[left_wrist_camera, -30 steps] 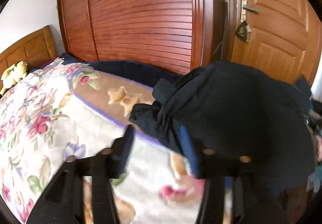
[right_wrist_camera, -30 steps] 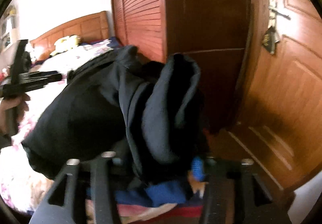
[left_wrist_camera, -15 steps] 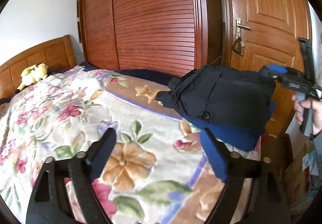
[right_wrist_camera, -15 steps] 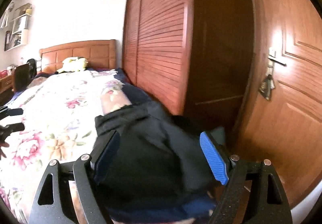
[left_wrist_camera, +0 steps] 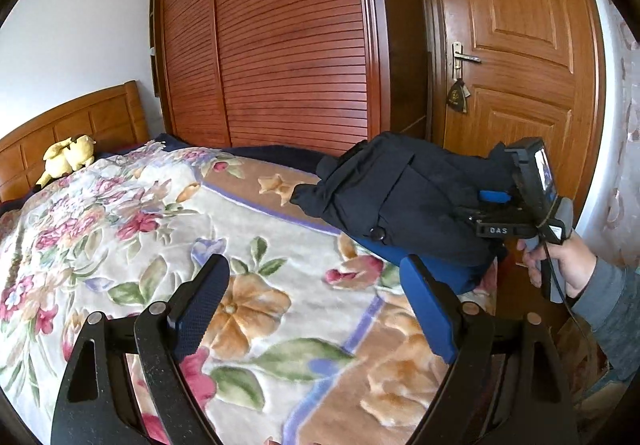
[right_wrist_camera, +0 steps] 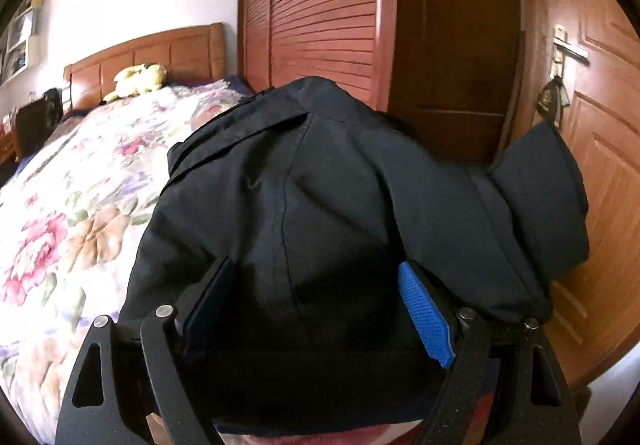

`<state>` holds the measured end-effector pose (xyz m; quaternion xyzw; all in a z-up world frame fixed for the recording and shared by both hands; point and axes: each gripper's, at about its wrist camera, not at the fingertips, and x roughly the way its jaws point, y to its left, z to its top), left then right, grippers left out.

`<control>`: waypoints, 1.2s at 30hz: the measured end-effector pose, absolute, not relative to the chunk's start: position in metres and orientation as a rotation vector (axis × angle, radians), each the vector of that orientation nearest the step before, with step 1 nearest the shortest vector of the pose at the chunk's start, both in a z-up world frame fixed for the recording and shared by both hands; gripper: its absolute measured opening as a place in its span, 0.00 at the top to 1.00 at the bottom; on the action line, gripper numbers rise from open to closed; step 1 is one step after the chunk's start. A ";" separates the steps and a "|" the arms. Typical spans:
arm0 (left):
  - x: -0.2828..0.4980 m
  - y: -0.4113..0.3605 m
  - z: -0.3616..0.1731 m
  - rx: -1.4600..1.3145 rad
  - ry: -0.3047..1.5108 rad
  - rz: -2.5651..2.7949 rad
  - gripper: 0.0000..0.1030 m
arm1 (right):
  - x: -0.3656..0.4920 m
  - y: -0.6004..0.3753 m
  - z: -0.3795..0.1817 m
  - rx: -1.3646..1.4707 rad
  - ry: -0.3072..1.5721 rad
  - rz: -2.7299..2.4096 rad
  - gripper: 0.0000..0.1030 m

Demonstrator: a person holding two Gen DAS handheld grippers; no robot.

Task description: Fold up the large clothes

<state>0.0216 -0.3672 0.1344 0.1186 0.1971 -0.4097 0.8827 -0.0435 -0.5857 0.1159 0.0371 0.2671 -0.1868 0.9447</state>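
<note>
A folded dark navy garment (left_wrist_camera: pixel 400 197) lies on a blue folded garment (left_wrist_camera: pixel 424 265) at the far right corner of the floral bed (left_wrist_camera: pixel 160 229). My left gripper (left_wrist_camera: pixel 316 305) is open and empty, held above the bedspread short of the pile. My right gripper (right_wrist_camera: pixel 320 305) is open with its fingers either side of the dark garment (right_wrist_camera: pixel 320 185), low against it; it also shows in the left wrist view (left_wrist_camera: pixel 496 201) at the pile's right side, held by a hand.
A slatted wooden wardrobe (left_wrist_camera: pixel 280 45) and a wooden door (left_wrist_camera: pixel 520 45) stand behind the bed. A yellow plush toy (left_wrist_camera: pixel 68 157) lies by the headboard (left_wrist_camera: pixel 72 125). The bed's edge falls away to the right of the pile.
Both grippers let go of the dark garment and opened. The left gripper drew back from the pile; the right one moved back in low against it.
</note>
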 end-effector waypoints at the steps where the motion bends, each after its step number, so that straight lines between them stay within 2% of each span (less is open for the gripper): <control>1: 0.020 -0.365 0.135 0.245 0.409 -0.852 0.15 | -0.045 -0.582 0.119 0.066 0.545 -0.388 0.19; 9: -0.002 -0.339 0.132 0.250 0.399 -0.814 0.15 | -0.049 -0.550 0.144 0.063 0.482 -0.438 0.17; 16: -0.016 -0.297 0.126 0.221 0.376 -0.725 0.15 | -0.057 -0.479 0.164 0.003 0.449 -0.350 0.09; 23: -0.017 -0.234 0.114 0.182 0.407 -0.590 0.15 | -0.065 -0.406 0.142 0.000 0.397 -0.214 0.08; 36: -0.011 -0.104 0.088 0.137 0.430 -0.247 0.15 | -0.029 -0.269 0.109 0.000 0.382 0.109 0.08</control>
